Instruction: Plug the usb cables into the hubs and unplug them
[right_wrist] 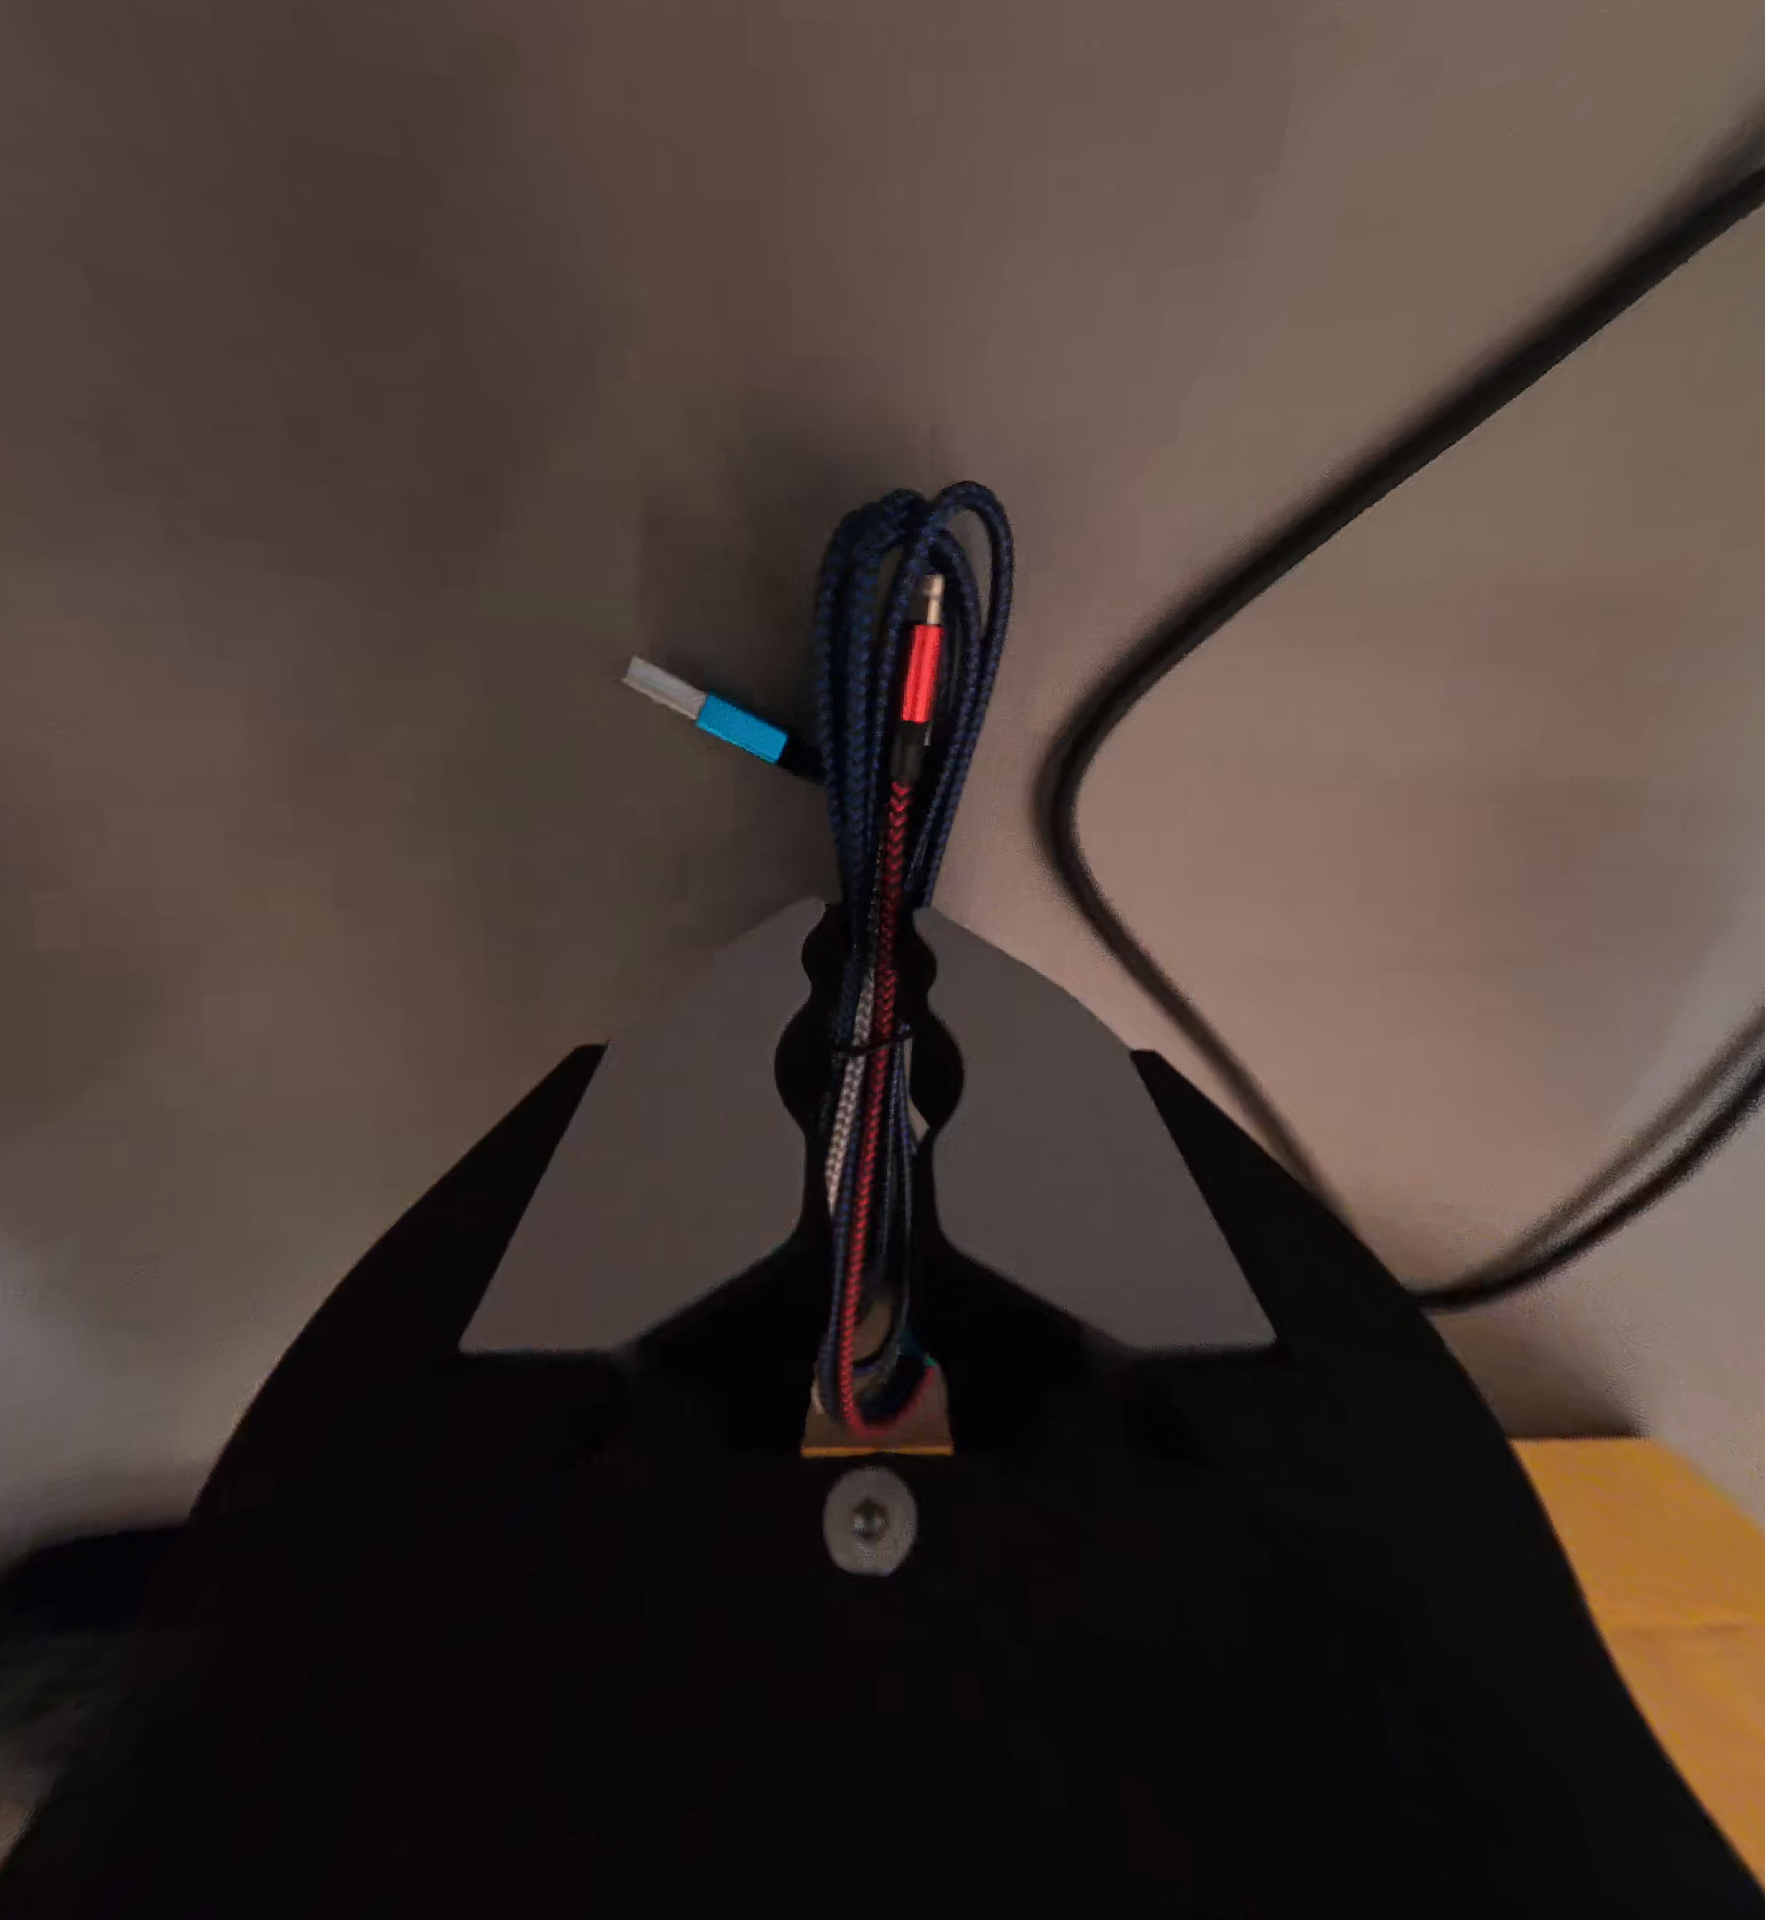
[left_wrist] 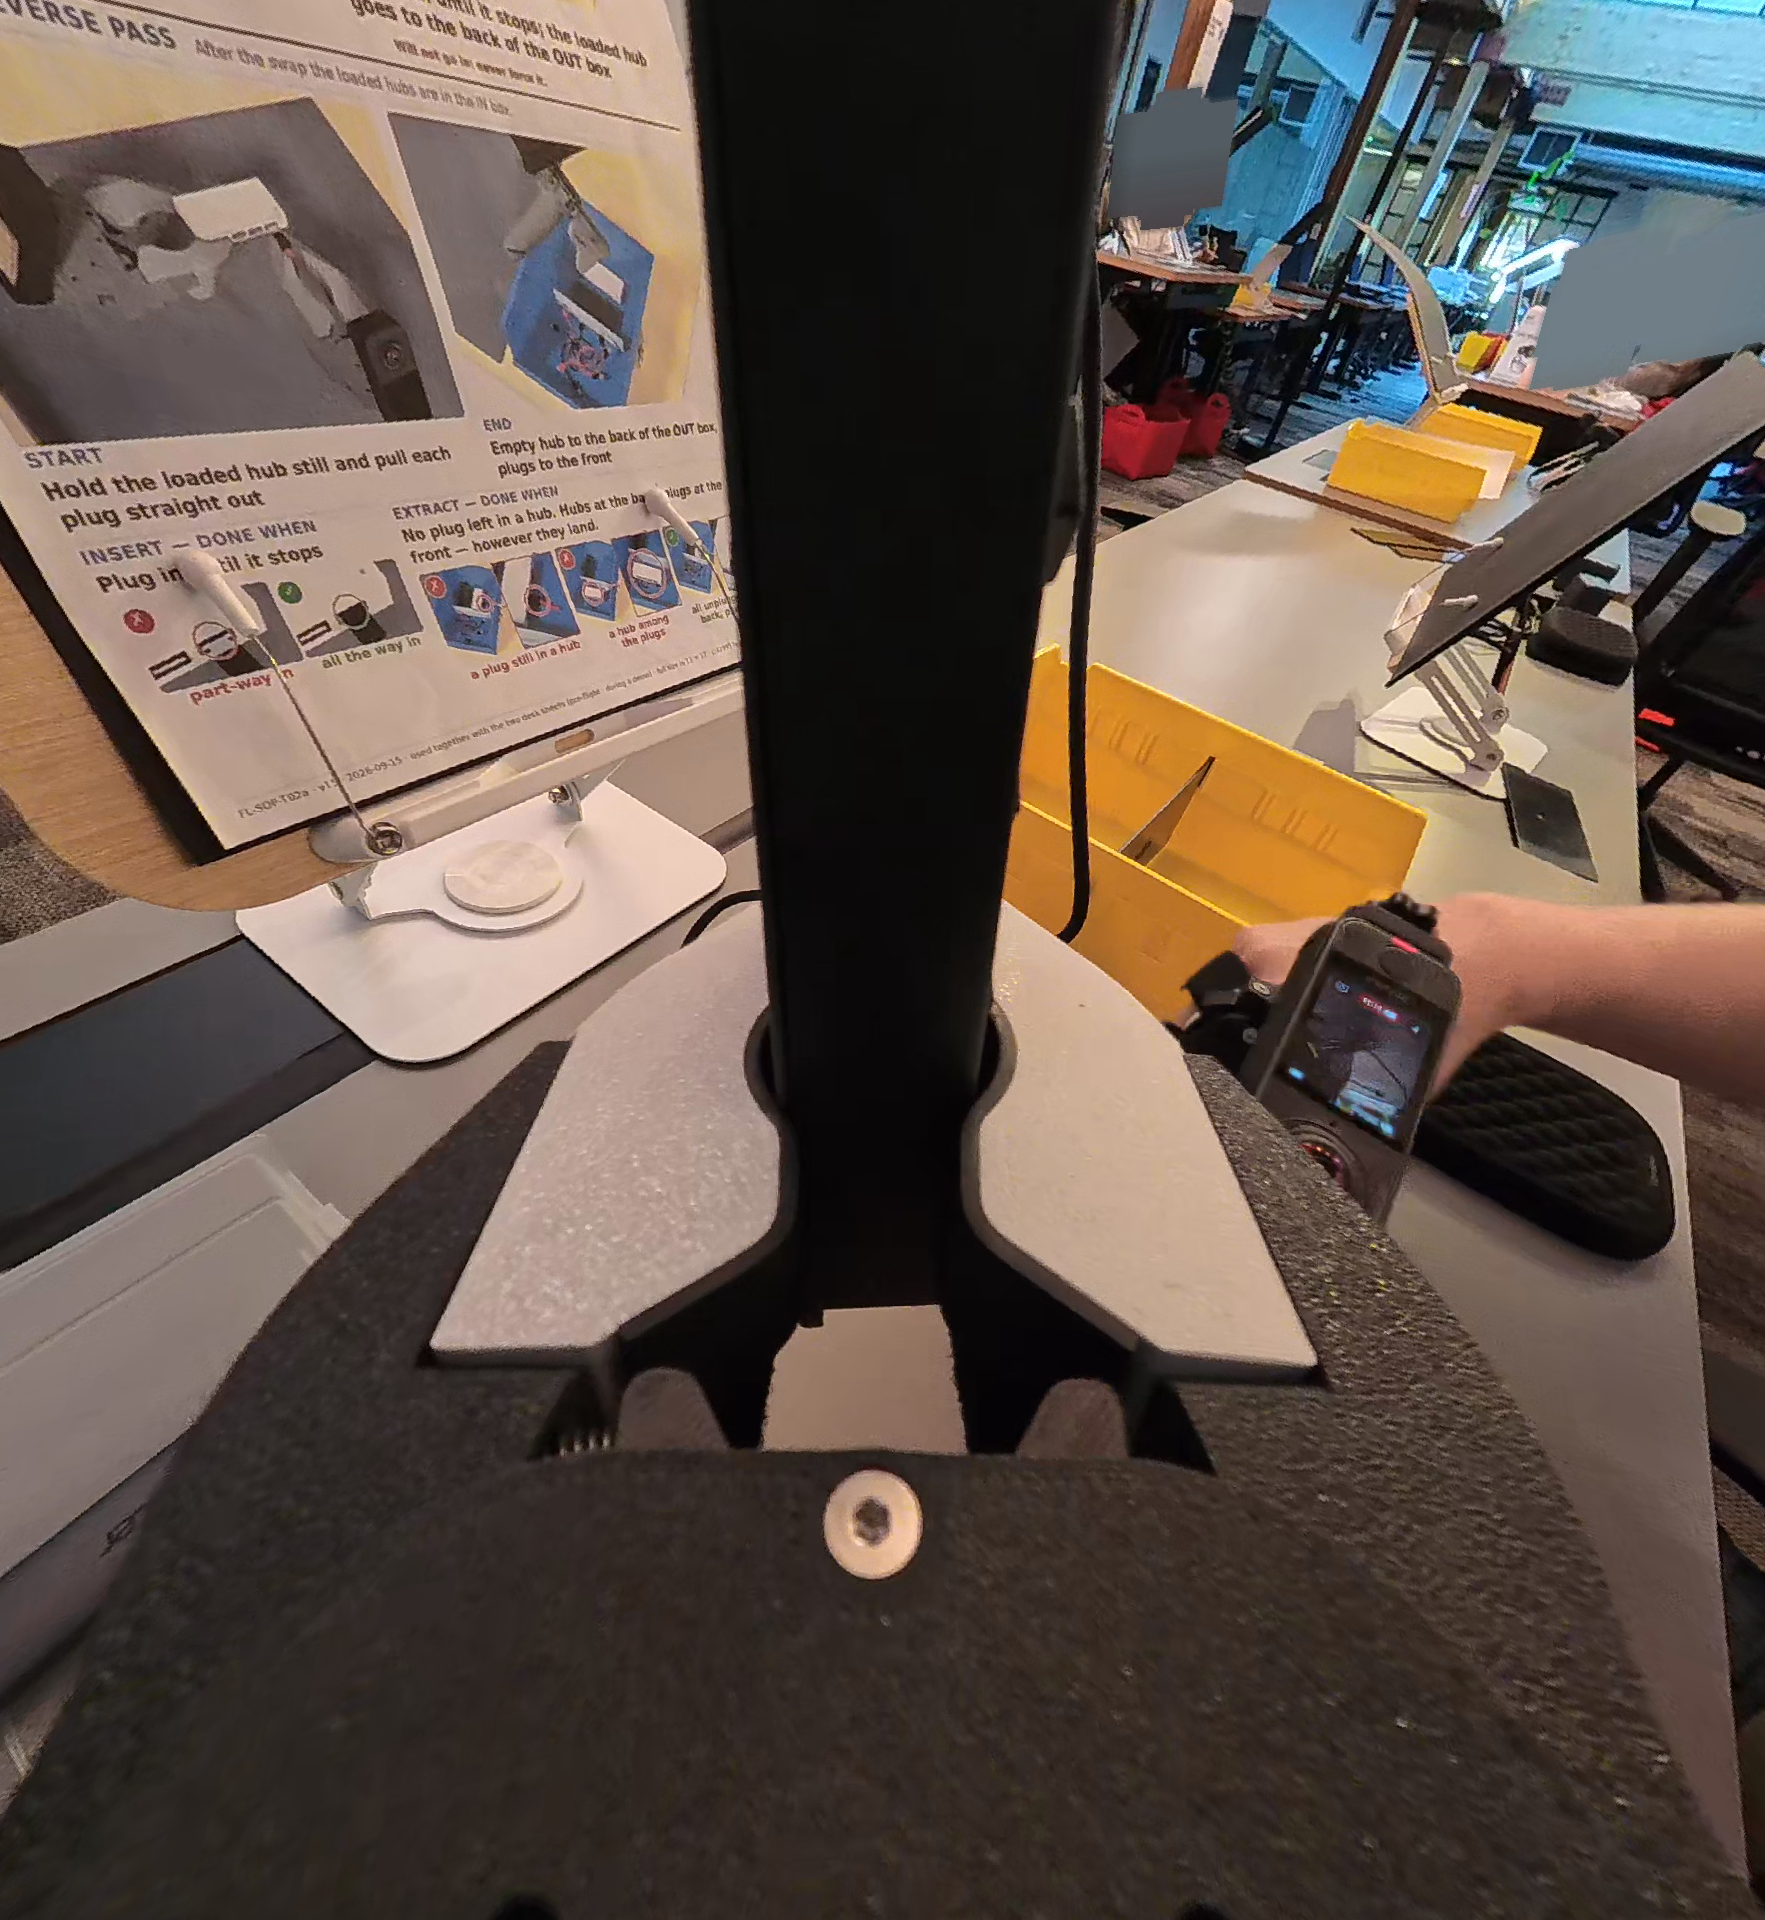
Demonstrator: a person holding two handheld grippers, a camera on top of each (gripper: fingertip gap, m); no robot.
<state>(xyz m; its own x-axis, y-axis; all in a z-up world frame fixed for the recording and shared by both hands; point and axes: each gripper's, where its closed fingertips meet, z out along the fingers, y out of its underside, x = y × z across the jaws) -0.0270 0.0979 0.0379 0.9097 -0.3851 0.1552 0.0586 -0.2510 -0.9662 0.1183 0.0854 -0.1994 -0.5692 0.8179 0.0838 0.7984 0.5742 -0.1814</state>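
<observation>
Our right gripper point(right_wrist: 870, 935) pinches the bundled usb cables point(right_wrist: 893, 935), blue plug point(right_wrist: 712, 717) jutting ahead-left. Our left gripper point(left_wrist: 873, 1049) clamps a black hub point(left_wrist: 899, 520). We should regrip one plug before inserting.

A long flat hub point(left_wrist: 899, 520) is held upright between the jaws of the left gripper point(left_wrist: 876, 1023); behind it, to the left, an instruction sheet point(left_wrist: 338, 416) is propped on a stand point(left_wrist: 483, 935) on the table point(left_wrist: 1221, 603); to the right of the hub a bin point(left_wrist: 1221, 831) is set on the table, with the right gripper point(left_wrist: 1356, 1029) just before it; in the right wrist view a cable bundle point(right_wrist: 899, 935) is clasped between the jaws, a plug point(right_wrist: 706, 712) projecting to its left, a loose cable point(right_wrist: 1273, 727) lying to the right.
</observation>
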